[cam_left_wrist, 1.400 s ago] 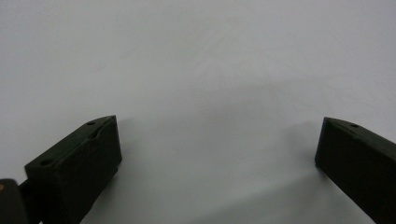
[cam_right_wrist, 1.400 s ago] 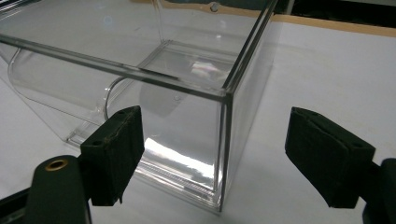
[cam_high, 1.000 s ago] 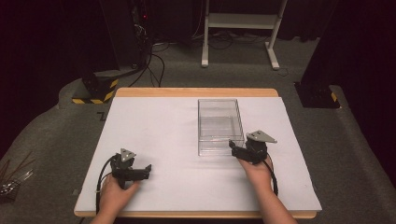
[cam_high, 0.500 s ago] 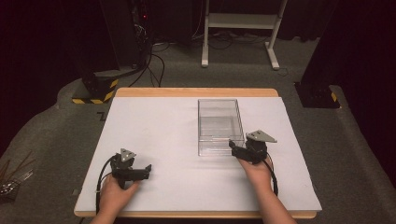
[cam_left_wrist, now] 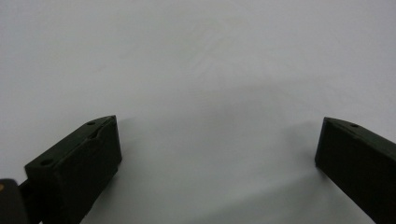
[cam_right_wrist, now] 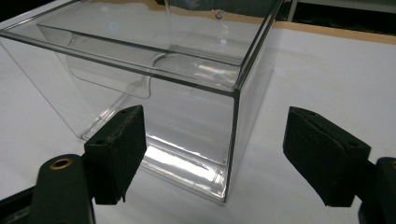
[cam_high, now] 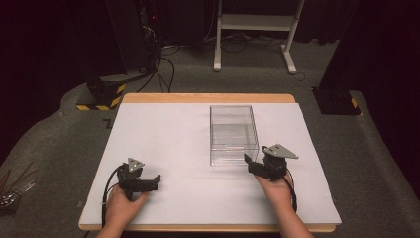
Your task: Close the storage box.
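Note:
A clear plastic box (cam_high: 233,134) stands upright on the white table sheet (cam_high: 168,134), right of centre. The right gripper (cam_high: 247,162) sits just off the box's near right corner, jaws open. In the right gripper view that near corner (cam_right_wrist: 231,140) stands between the two black jaws, which are spread apart with nothing clamped, gripper (cam_right_wrist: 215,144). The left gripper (cam_high: 157,179) rests low at the front left of the sheet, held by a hand. In the left gripper view its jaws are wide apart over bare white sheet, gripper (cam_left_wrist: 217,140).
The wooden table edge (cam_high: 208,98) runs along the back. Beyond it are a yellow-and-black striped base (cam_high: 101,94), cables on the floor (cam_high: 163,64), a white stand (cam_high: 255,34) and a dark base (cam_high: 337,101). Small metal items (cam_high: 12,193) lie on the floor at far left.

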Action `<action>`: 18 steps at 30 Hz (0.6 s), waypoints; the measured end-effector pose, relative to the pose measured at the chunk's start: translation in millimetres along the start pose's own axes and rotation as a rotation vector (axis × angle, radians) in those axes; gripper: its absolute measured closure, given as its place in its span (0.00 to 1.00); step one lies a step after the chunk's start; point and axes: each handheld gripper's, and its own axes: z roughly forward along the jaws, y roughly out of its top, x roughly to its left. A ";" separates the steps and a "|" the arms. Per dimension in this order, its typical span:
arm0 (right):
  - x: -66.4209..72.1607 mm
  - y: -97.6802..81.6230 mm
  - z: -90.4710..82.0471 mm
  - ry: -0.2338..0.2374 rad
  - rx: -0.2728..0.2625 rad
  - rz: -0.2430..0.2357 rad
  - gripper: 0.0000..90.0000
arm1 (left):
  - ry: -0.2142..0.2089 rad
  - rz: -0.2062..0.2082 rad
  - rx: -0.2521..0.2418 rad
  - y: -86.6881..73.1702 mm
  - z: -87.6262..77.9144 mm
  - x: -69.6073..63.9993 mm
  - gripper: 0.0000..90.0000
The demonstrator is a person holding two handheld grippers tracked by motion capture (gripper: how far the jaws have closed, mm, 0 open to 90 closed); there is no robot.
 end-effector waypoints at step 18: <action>-11.6 -27.2 -35.8 -0.016 0.003 0.006 0.24 | 0.000 0.000 0.000 0.0 0.0 0.0 0.01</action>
